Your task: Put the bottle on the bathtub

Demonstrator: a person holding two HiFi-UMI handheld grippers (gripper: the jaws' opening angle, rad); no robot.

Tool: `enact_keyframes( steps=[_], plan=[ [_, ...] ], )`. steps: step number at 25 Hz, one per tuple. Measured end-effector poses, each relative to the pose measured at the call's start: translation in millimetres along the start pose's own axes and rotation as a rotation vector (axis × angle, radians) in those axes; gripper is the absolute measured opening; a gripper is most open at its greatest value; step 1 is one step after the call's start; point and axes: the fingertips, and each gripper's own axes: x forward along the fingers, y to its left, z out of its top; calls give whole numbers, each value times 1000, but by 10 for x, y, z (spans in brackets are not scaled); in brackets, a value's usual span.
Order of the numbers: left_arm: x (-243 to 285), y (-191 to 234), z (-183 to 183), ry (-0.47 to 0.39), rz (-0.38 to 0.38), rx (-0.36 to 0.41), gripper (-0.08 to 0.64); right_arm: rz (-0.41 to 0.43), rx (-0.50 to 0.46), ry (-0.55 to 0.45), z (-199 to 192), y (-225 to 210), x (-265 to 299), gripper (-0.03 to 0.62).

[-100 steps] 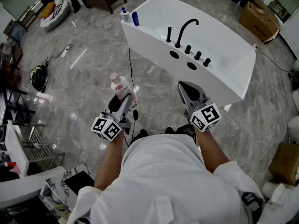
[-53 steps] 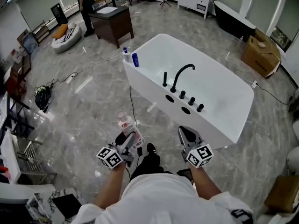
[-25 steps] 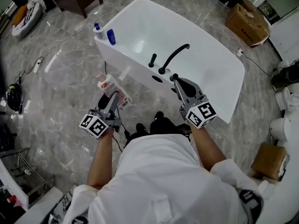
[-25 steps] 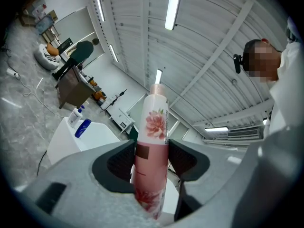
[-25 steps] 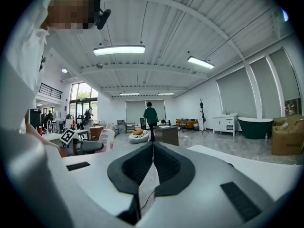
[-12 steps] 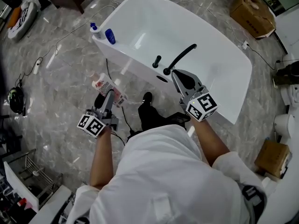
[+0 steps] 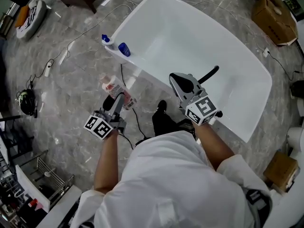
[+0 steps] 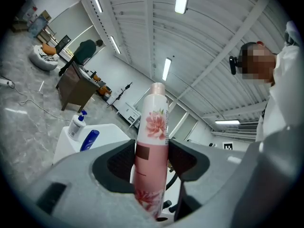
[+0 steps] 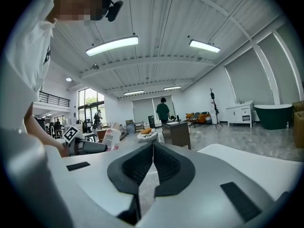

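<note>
A pink bottle (image 7: 113, 88) with a flower print and a white cap is clamped in my left gripper (image 7: 118, 101), held over the floor just short of the white bathtub (image 7: 156, 23). In the left gripper view the bottle (image 8: 151, 151) stands upright between the jaws with the bathtub (image 8: 71, 144) behind it. My right gripper (image 7: 183, 84) is shut and empty, above the tub's near rim beside the black faucet (image 7: 210, 74). Its pads (image 9: 153, 167) meet in the right gripper view, where the bottle (image 9: 111, 138) shows far left.
A white pump bottle (image 7: 106, 39) and a blue bottle (image 7: 124, 49) stand on the tub's left corner. A black cable (image 7: 135, 115) runs over the grey marble floor. A cardboard box (image 7: 273, 13) lies at top right, another (image 7: 280, 170) at lower right. A person (image 9: 163, 109) stands far off.
The head view has shifted, so the tub now lies more to the right. Both grippers stay close to the tub's near rim, and the left keeps its hold on the bottle.
</note>
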Motion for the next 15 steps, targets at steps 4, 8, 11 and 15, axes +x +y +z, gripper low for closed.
enact_keyframes(
  steps=[4, 8, 11, 15],
  plan=[
    [355, 193, 124, 24, 22, 49, 221, 18, -3, 16, -44, -188, 302, 15],
    [666, 376, 160, 49, 23, 94, 221, 36, 15, 17, -125, -323, 594, 15],
    [886, 499, 141, 82, 17, 111, 218, 25, 12, 5, -172, -446, 778, 15],
    [1206, 711, 44, 151, -1, 188, 218, -84, -47, 7, -320, -759, 1059, 15]
  ],
)
